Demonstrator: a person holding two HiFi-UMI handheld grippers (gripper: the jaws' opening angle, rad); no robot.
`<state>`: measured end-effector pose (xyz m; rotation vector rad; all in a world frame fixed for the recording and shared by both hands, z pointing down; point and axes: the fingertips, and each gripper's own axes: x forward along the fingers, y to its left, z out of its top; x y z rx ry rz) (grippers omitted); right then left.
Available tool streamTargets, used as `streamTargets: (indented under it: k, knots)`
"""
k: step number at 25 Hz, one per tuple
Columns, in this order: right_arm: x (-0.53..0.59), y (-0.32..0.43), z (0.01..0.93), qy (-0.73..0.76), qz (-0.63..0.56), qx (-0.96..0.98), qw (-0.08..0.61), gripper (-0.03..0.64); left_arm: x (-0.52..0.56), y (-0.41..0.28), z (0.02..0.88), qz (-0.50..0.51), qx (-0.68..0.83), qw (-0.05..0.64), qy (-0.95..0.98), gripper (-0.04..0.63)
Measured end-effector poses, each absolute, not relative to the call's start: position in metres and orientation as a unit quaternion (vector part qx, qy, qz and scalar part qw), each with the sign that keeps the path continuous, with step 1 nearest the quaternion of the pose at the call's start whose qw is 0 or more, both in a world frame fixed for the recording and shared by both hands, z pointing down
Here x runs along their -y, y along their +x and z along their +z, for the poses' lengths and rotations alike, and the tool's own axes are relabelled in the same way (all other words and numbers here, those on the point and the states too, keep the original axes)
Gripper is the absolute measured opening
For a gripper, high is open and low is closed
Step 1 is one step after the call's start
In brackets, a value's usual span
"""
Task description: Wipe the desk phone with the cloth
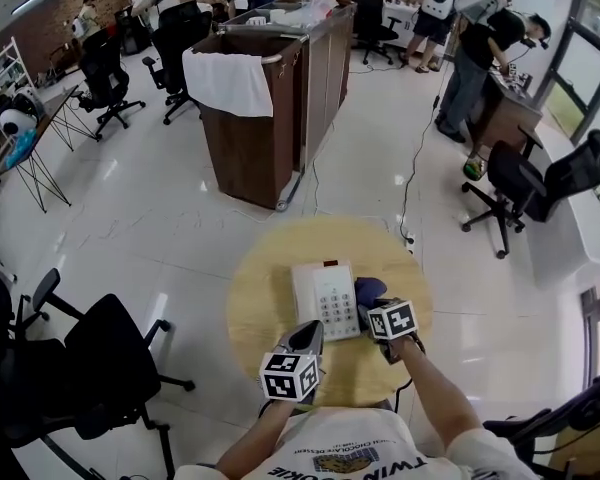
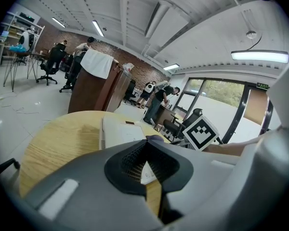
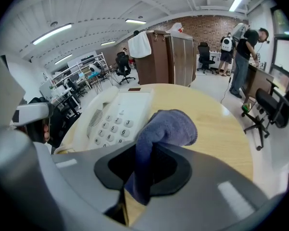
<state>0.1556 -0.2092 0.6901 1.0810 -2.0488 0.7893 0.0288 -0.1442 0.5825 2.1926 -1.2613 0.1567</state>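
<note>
A white desk phone [image 1: 324, 297] with handset and keypad lies on the round wooden table [image 1: 255, 303]. My right gripper [image 1: 377, 313] is shut on a blue-purple cloth [image 1: 368, 290], which sits at the phone's right edge. In the right gripper view the cloth [image 3: 166, 128] bulges out from between the jaws of the right gripper [image 3: 143, 177], just right of the phone's keypad [image 3: 111, 121]. My left gripper [image 1: 309, 334] hovers at the phone's near left corner, shut with nothing held. From the left gripper view the phone [image 2: 116, 131] lies ahead of the left gripper [image 2: 147, 170].
A black office chair [image 1: 108, 356] stands close to the table's left, another [image 1: 525, 183] to the far right. A brown cabinet [image 1: 248, 138] draped with a white towel stands beyond the table. Several people work at the back of the room.
</note>
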Motion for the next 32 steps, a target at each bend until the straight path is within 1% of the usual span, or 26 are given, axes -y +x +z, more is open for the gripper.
streamTargets:
  k: [11,32]
  knots:
    - [0.266,0.149,0.688,0.413,0.305,0.787,0.342,0.071,0.156,0.026,0.592,0.062,0.469,0.311,0.824,-0.006]
    - [0.365,0.135,0.674,0.395,0.26,0.781,0.408,0.071,0.159,0.009,0.597,0.054,0.471,0.331,0.816,-0.006]
